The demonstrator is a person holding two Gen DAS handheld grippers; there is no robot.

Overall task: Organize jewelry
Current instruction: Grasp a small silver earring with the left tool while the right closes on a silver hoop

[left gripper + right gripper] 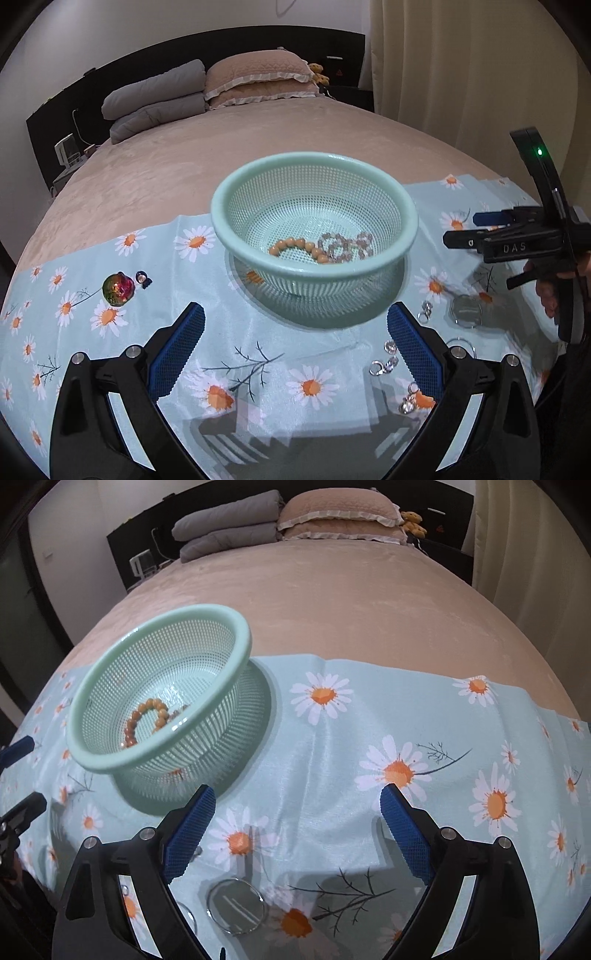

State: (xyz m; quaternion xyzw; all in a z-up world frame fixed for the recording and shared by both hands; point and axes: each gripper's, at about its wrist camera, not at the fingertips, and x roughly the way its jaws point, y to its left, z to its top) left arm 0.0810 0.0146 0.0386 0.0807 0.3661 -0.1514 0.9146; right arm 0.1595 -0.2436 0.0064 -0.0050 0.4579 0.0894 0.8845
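A mint green mesh basket (pixel 221 206) stands on a daisy-print cloth (pixel 303 343). It holds an orange bead bracelet (pixel 295 248) and a clear bead bracelet (pixel 345 245). My left gripper (pixel 295 317) is open and empty, just in front of the basket. My right gripper (pixel 297 801) is open and empty, right of the basket (pixel 240 627); it shows from the side in the left wrist view (pixel 476 230). A silver bangle (pixel 236 904) lies below the right gripper. Small silver rings (pixel 384 365) and earrings (pixel 408 402) lie by my left gripper's right finger.
A multicoloured round ornament (pixel 118 288) and a small dark charm (pixel 143 278) lie on the cloth at the left. The cloth covers the near end of a beige bed (pixel 258 140) with pillows (pixel 258 79) at the headboard. A curtain (pixel 461 66) hangs at the right.
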